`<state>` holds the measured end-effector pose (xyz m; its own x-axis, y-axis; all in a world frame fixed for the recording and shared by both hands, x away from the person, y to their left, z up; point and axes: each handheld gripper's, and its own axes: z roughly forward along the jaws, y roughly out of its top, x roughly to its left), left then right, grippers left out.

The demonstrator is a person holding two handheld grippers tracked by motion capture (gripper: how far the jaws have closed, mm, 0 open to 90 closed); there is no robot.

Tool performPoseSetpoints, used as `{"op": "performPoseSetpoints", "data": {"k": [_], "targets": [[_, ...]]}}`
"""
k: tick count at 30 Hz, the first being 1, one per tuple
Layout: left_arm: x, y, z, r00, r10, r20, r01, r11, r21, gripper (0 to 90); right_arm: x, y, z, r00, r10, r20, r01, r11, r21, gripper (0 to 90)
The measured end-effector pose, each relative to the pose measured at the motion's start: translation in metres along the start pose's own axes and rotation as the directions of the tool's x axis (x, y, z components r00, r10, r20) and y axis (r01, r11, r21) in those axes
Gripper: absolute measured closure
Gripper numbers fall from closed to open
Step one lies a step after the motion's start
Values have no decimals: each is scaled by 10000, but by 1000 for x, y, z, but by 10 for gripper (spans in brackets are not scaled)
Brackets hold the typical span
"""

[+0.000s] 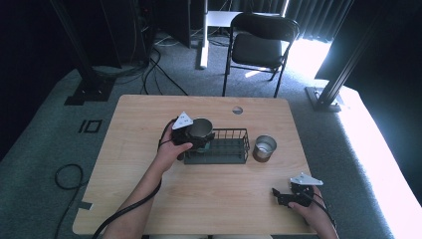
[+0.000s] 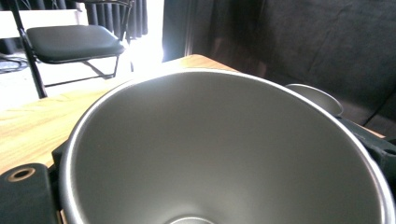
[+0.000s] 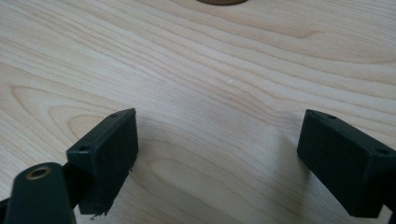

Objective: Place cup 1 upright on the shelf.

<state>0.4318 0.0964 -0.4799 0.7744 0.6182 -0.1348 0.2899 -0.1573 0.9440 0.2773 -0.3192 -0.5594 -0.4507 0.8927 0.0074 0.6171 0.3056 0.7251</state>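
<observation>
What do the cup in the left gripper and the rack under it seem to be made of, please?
The cup looks like brushed steel: grey, with a soft sheen and a bright rolled rim. The rack seems to be dark coated wire, going by its thin black bars, though the coating is hard to judge.

no readable text, no labels, no brands, no numbers anywhere
</observation>
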Motion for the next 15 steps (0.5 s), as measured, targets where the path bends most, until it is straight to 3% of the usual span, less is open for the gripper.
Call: {"op": "performPoseSetpoints", "data": {"k": [7, 10, 15], "targets": [[1, 0, 0, 10000, -24, -61, 24, 10000, -73, 93, 0, 0, 0, 10000, -2, 0, 2, 10000, -2, 121], [-1, 1, -1, 9997, 249, -80, -248, 9996, 162, 93, 0, 0, 0, 10000, 3, 0, -3, 10000, 1, 121], [-3, 2, 0, 9997, 256, -34, -254, 9991, 332, 40, 0, 0, 0, 10000, 1, -1, -1, 10000, 1, 121]]}}
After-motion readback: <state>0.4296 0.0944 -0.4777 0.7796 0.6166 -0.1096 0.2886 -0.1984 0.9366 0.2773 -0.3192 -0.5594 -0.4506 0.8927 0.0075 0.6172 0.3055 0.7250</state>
